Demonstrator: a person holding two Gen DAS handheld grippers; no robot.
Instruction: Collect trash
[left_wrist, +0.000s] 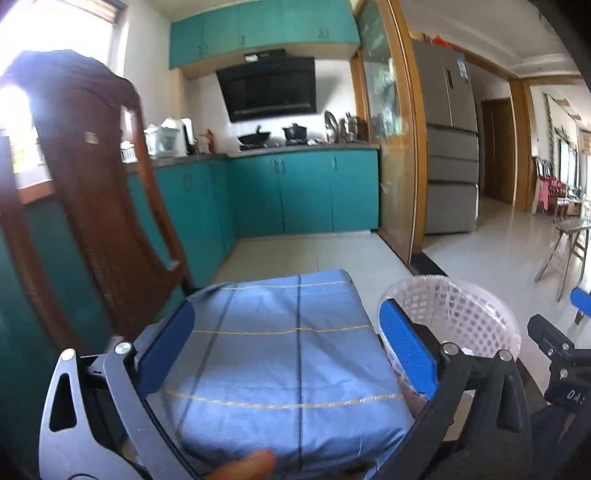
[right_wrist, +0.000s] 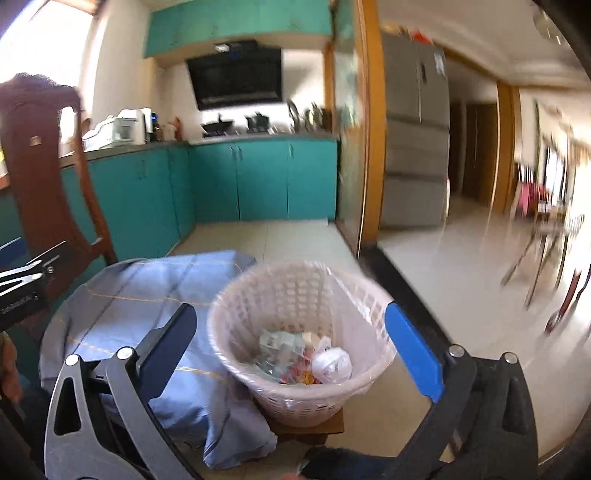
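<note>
White plastic basket (right_wrist: 295, 332) is holding crumpled trash (right_wrist: 306, 356) beside the blue cloth (left_wrist: 280, 354). Left claw (left_wrist: 291, 347) is hovering released above the cloth; right claw (right_wrist: 291, 354) is hovering released over the basket.

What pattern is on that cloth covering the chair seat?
The cloth is light blue with thin yellow and dark crossing stripes, clearest in the left wrist view.
</note>
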